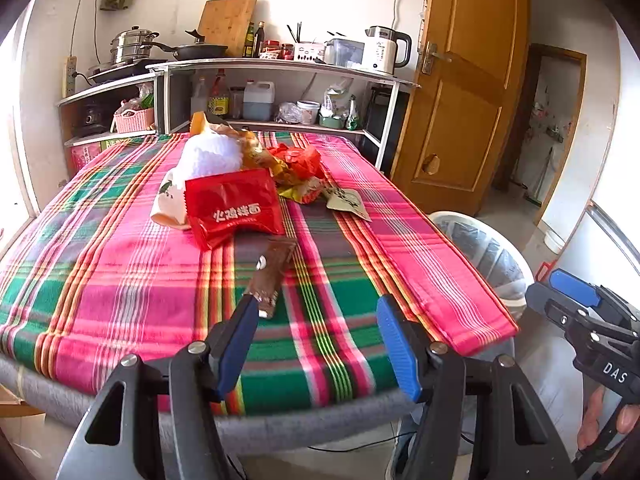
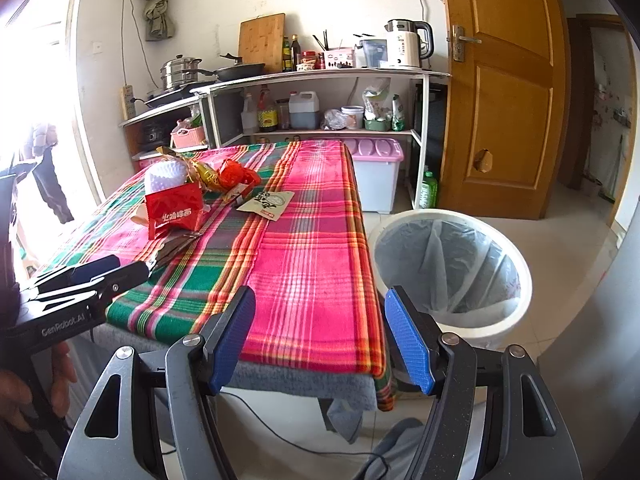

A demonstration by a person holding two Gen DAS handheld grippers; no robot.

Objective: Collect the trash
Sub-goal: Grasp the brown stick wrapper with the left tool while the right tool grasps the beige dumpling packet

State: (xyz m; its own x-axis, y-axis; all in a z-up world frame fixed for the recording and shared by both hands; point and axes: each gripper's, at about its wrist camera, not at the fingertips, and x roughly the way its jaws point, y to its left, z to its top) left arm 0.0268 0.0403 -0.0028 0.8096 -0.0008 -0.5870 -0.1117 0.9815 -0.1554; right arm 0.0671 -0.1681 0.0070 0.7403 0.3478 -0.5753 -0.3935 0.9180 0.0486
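Trash lies in a pile on the plaid-covered table (image 1: 120, 300): a red noodle packet (image 1: 232, 208), a white crumpled wad (image 1: 210, 156), orange-red plastic (image 1: 300, 160), a beige-green sachet (image 1: 348, 200) and a brown wrapper (image 1: 272, 272) nearest me. My left gripper (image 1: 318, 320) is open over the front of the table, its left fingertip at the wrapper's near end. My right gripper (image 2: 320, 312) is open and empty at the table's right front corner, beside a white bin (image 2: 440, 216) lined with a clear bag. The right wrist view shows the left gripper (image 2: 132, 270) next to the brown wrapper (image 2: 176, 246).
Shelves (image 1: 280, 68) behind the table carry pots, a pan, bottles and a kettle. A wooden door (image 2: 508, 92) stands open at the right. A lidded plastic box (image 2: 376, 176) sits on the floor past the table. A cable runs under the table.
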